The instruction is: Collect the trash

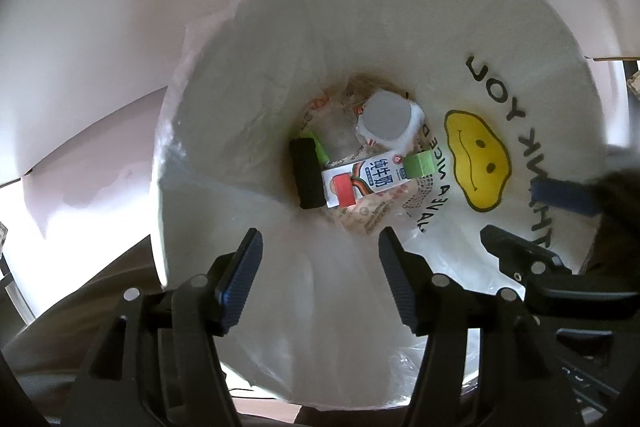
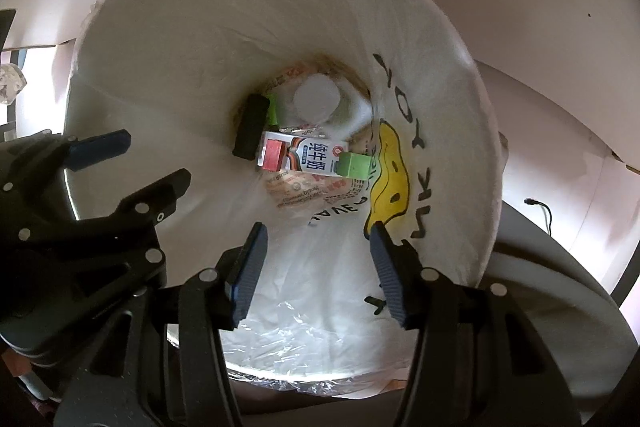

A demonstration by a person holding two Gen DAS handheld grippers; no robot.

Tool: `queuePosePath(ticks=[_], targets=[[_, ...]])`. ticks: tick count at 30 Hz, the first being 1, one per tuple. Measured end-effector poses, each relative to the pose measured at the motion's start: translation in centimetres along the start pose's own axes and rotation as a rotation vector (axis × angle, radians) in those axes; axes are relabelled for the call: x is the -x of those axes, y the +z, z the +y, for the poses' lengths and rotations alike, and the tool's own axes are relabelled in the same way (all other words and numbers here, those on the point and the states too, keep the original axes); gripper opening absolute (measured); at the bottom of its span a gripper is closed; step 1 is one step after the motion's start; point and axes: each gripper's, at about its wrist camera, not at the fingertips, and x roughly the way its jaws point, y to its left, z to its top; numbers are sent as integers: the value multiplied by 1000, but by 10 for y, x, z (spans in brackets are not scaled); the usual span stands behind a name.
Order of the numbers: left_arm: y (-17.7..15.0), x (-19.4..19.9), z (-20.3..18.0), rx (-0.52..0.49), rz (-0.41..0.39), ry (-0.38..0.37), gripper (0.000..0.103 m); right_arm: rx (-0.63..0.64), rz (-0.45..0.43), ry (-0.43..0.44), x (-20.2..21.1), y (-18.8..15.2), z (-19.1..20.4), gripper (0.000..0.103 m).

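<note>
Both wrist views look steeply down into a white plastic bag (image 1: 248, 75) held wide at its mouth, printed with a yellow smiley face (image 1: 478, 163) and black lettering.

Left gripper (image 1: 320, 279): jaws apart, nothing between the pads; only bag film shows behind them. It stands at 6 o'clock in its own view, above the near wall of the bag. In the right wrist view it appears at 9 o'clock.

Bag contents, left to right in the left wrist view, all at the bottom near centre:
- black block (image 1: 306, 174), at 9 o'clock of the pile, with a green piece just behind it;
- milk carton (image 1: 366, 183), lying flat, touching the black block;
- red block (image 1: 344, 190), resting on the carton's left end;
- white container (image 1: 386, 121), at 12 o'clock of the carton;
- green block (image 1: 419, 165), at the carton's right end, beside the smiley face.
Printed wrappers lie beneath the carton.

Right gripper (image 2: 318, 267): jaws apart, empty, at 6 o'clock in its own view, above the bag's near wall.
</note>
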Motion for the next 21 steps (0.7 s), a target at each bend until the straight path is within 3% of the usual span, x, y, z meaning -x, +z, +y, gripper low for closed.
queuePosePath(ticks=[16,21], targets=[[-10,19,2,-11,-48,5,72,17,-35,-22,18,-11,4,58],[-20,47,4,-18,-113,9,76,35,-94,-29,46,-24,6,58]])
